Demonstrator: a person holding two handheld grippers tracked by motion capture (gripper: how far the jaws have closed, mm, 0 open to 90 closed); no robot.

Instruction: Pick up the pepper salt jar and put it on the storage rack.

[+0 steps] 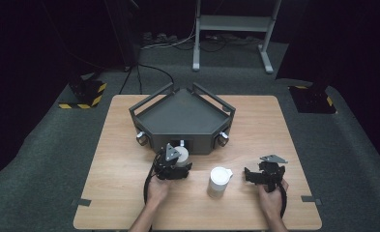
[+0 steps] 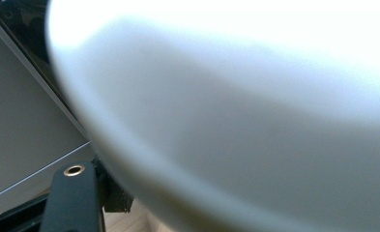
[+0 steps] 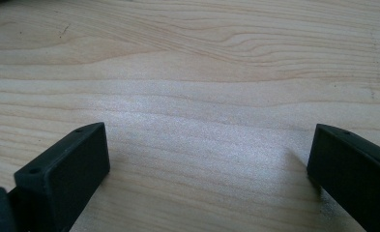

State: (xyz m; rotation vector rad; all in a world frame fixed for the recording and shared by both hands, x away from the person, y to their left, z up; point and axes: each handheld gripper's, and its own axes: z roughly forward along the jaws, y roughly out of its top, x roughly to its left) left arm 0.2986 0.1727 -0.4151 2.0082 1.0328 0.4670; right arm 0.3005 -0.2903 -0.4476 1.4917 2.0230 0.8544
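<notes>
High view: left hand-held gripper (image 1: 174, 166) grips white cup (image 1: 182, 155).

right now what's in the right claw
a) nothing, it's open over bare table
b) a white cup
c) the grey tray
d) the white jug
a: the right claw has its jaws spread wide with just wooden table between them, while the white jug stands apart to its left.

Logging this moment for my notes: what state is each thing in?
left gripper: shut on white cup, beside the tray
white jug: upright on table, untouched
right gripper: open, empty, jaws wide over bare wood
grey tray: empty
</notes>
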